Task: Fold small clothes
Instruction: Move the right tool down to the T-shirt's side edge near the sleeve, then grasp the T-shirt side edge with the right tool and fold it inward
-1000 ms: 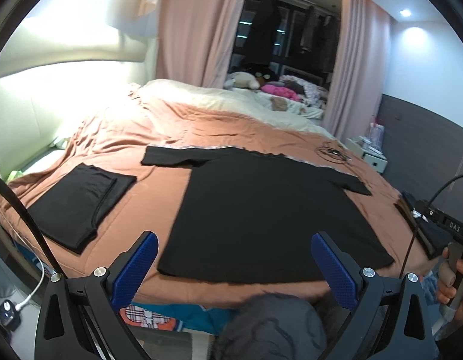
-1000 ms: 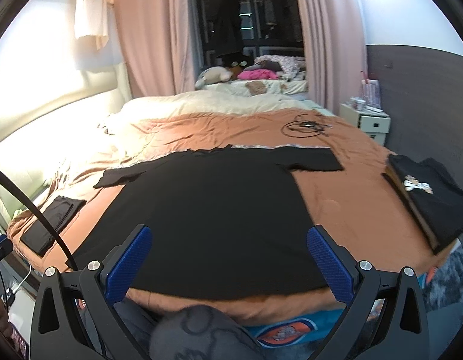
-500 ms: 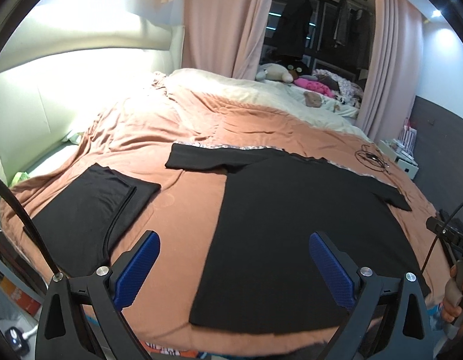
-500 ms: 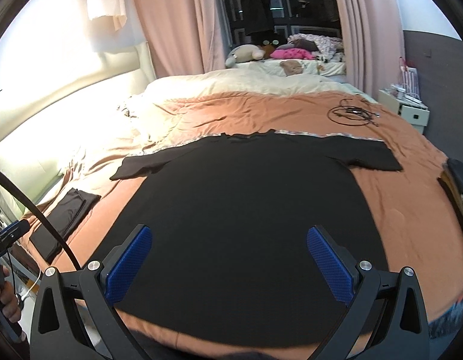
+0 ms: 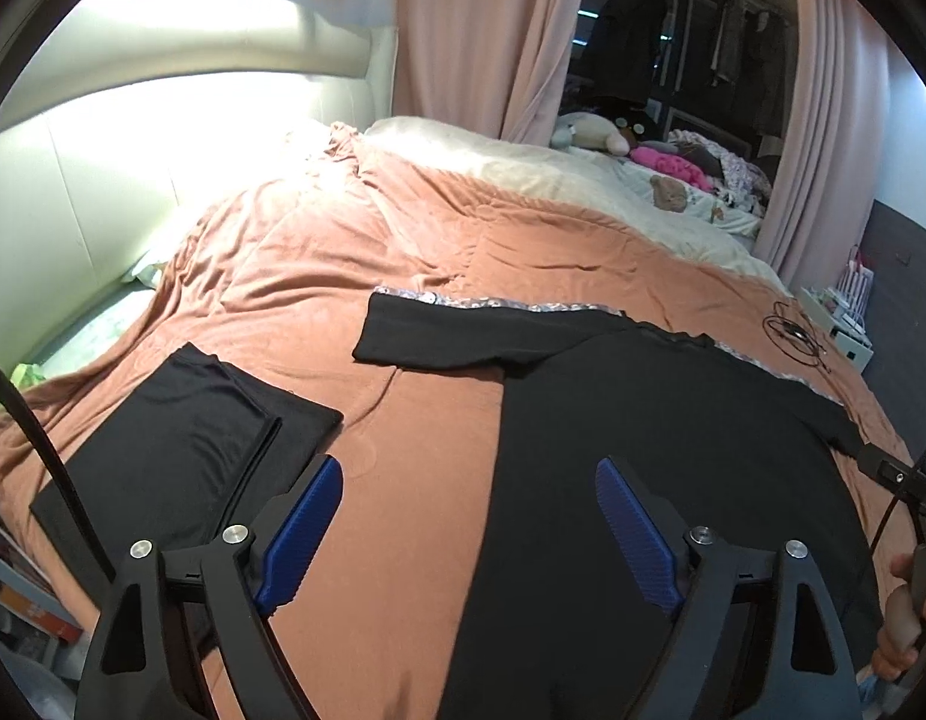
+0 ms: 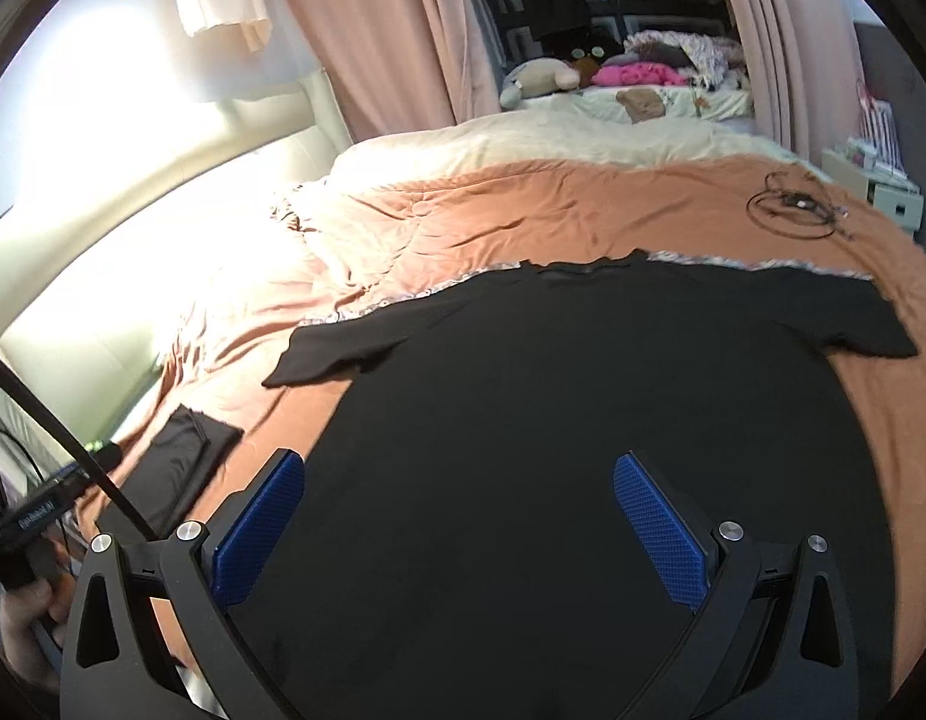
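A black T-shirt (image 6: 583, 420) lies spread flat on the bed (image 5: 403, 228), back or front up, collar toward the far side and both short sleeves stretched out to left and right. Its hem is at the near edge of the bed, under the cameras. It looks like thin, soft knit: light, limp, likely to sag and wrinkle when lifted, and apt to drag a little on the orange bedspread rather than slide freely. Good places to take hold would be a sleeve end or the shoulder seam, or the near hem corners, pinching a single edge so the layers come up together.

The left claw (image 5: 469, 534) is spread wide and holds nothing; it hangs above the left side edge of the shirt, one finger over bare bedspread and the other over black cloth. The right claw (image 6: 460, 531) is likewise spread wide and empty, poised over the lower middle of the shirt. Both point forward and somewhat downward across the bed, and neither touches the fabric as far as I can tell.

To the left of the shirt, well apart from it, lies a folded black garment (image 5: 181, 444). On the far right of the bedspread is a coil of cable (image 6: 793, 210).
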A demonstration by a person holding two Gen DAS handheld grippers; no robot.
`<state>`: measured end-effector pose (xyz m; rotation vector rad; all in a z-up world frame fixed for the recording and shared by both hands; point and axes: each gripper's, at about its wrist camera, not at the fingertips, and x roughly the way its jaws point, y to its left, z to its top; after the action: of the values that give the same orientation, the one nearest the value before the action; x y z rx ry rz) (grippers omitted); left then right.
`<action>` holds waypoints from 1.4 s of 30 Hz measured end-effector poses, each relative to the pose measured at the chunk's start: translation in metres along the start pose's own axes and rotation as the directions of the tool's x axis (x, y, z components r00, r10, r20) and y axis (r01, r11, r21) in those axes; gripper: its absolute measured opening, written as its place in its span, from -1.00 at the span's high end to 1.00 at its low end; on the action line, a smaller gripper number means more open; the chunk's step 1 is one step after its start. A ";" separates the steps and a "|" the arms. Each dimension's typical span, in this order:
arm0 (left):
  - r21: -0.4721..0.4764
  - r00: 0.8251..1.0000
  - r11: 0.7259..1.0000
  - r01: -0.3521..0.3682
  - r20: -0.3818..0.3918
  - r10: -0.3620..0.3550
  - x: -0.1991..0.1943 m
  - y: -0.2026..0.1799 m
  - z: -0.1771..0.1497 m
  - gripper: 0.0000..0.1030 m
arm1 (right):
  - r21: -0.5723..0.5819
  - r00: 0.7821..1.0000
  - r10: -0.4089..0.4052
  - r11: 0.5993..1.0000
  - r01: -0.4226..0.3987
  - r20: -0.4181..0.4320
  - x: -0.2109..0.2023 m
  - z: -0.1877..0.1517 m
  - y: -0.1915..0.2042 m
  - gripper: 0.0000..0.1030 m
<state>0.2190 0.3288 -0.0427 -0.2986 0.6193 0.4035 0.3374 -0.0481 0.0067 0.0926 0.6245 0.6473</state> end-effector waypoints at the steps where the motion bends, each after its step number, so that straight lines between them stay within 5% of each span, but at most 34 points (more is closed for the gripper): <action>1: 0.000 1.000 1.000 -0.006 -0.008 0.006 0.008 0.003 0.004 -0.67 | 0.006 1.000 0.012 1.000 -0.012 -0.009 0.008 0.002 0.000 -1.00; 5: -0.003 0.999 1.000 -0.002 -0.049 0.002 0.039 0.018 0.022 -0.47 | 0.017 0.998 0.047 0.999 -0.046 -0.051 0.042 0.016 0.002 -1.00; 12: -0.012 0.995 1.000 -0.008 -0.098 0.007 0.099 0.037 0.058 -0.38 | 0.054 0.985 0.084 0.996 -0.076 -0.151 0.113 0.056 -0.003 -0.42; 24: -0.056 0.971 0.997 -0.054 -0.236 0.039 0.234 0.072 0.109 -0.32 | 0.054 0.967 0.100 0.995 -0.089 -0.236 0.223 0.123 -0.006 0.00; 30: -0.104 0.950 0.991 -0.086 -0.307 0.050 0.299 0.100 0.113 -0.27 | 0.054 0.949 0.133 0.991 -0.123 -0.287 0.285 0.130 -0.014 0.32; 39: -0.186 0.933 0.974 -0.132 -0.356 0.059 0.363 0.135 0.105 -0.09 | 0.097 0.933 0.169 0.985 -0.145 -0.317 0.352 0.133 -0.016 0.41; 42: -0.182 0.937 0.977 -0.113 -0.347 0.043 0.366 0.130 0.109 0.21 | 0.150 0.918 0.221 0.972 -0.180 -0.329 0.370 0.132 -0.016 0.53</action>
<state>0.4865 0.5858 -0.2018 -0.5446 0.9366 0.4969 0.6514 0.1712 -0.0807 0.1566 1.0012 0.8347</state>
